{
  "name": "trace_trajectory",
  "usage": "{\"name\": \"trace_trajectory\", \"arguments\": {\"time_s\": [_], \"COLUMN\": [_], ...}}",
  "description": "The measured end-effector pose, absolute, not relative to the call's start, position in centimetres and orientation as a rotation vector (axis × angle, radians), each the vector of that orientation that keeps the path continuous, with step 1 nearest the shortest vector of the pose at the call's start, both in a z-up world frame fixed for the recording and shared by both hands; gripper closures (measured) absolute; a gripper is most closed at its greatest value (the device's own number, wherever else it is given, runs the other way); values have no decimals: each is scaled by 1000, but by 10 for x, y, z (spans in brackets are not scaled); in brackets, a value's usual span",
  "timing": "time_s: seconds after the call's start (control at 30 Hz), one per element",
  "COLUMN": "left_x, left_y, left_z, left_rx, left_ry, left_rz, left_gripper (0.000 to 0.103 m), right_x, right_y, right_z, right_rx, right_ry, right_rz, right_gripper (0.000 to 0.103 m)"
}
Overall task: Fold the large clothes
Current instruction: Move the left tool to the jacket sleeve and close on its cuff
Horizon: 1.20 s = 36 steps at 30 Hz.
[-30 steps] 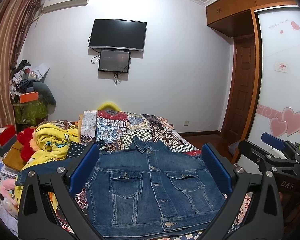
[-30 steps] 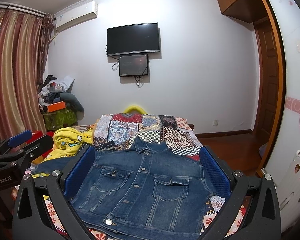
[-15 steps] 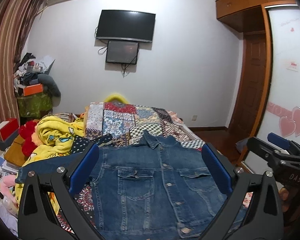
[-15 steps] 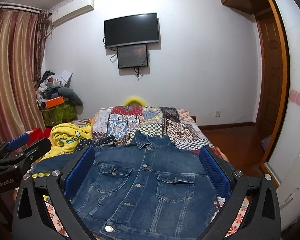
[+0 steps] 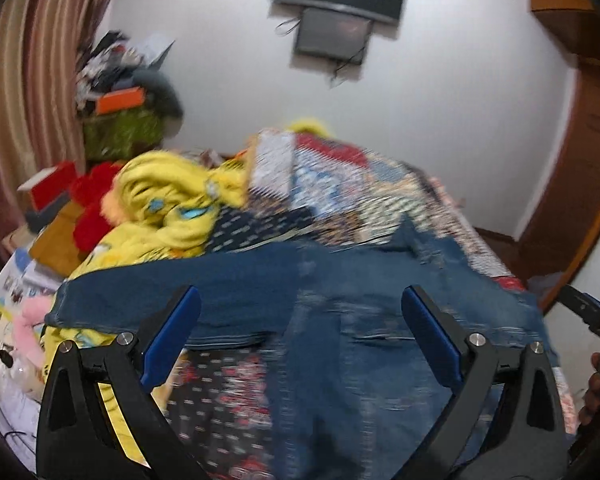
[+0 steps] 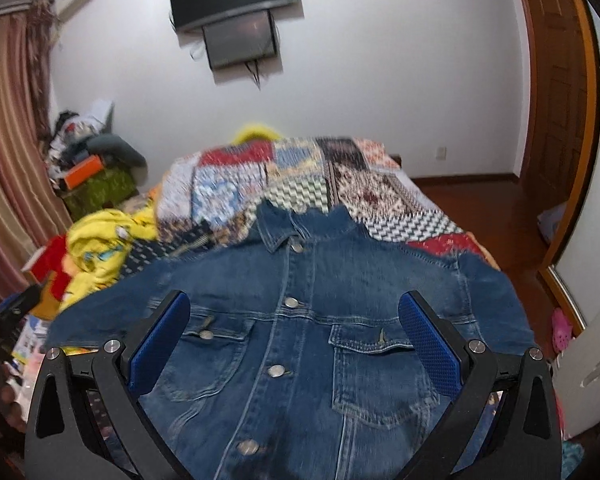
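Observation:
A blue denim jacket [image 6: 300,328] lies front up and buttoned on the bed, collar toward the far wall, sleeves spread to both sides. My right gripper [image 6: 294,340] hovers open above its chest, blue pads wide apart over the two pockets. In the left wrist view the jacket [image 5: 340,304] is blurred, and its left sleeve [image 5: 148,296] stretches out to the left. My left gripper [image 5: 300,336] is open above the jacket's left half, nothing between its fingers. The other gripper's black body [image 5: 592,316] shows at the right edge, held by a hand [image 5: 598,380].
A patchwork quilt [image 6: 300,184] covers the bed beyond the jacket. A yellow blanket [image 5: 168,208] and red plush [image 5: 92,208] pile up at the left. Boxes and clutter crowd the left bedside. Wooden floor and a door [image 6: 556,92] lie to the right.
Both grippers have moved forward and tilted down toward the jacket, which now fills more of each view. The left view has swung left toward the sleeve. Both stay open.

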<state>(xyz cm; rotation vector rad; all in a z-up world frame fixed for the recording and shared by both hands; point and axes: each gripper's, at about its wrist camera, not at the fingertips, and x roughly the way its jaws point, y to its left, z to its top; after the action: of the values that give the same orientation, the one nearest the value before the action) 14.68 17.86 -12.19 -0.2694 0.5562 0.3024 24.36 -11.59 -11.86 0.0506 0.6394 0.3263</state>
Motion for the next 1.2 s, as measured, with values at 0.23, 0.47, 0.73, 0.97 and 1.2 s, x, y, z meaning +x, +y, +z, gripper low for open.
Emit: {"name": "trace_trajectory", "arguments": {"time_s": [0.23,0.47,0.73,0.97,1.2], "left_x": [146,141,140,149,161], "left_y": [283,364,410,437,442], "left_z": [-172,-238,-306,-329,-296], "left_rx": [-397,-582,-963,-1023,-783], "left_ry": [628,762,837,847,886], "left_rz": [435,457,337,420,570], "left_gripper": [2,2,11,36,75], "right_x": [295,321,327,329,325], "right_y": [-94,-79,-66,-62,-67], "right_z": [-157,-185,-198,-195,-186], "right_rx": [-65,-136,-185,-201,-195], "right_ry": [793,885,921,919,900], "right_rz": [324,320,341,342,345], "right_gripper": [0,0,0,0,0]}}
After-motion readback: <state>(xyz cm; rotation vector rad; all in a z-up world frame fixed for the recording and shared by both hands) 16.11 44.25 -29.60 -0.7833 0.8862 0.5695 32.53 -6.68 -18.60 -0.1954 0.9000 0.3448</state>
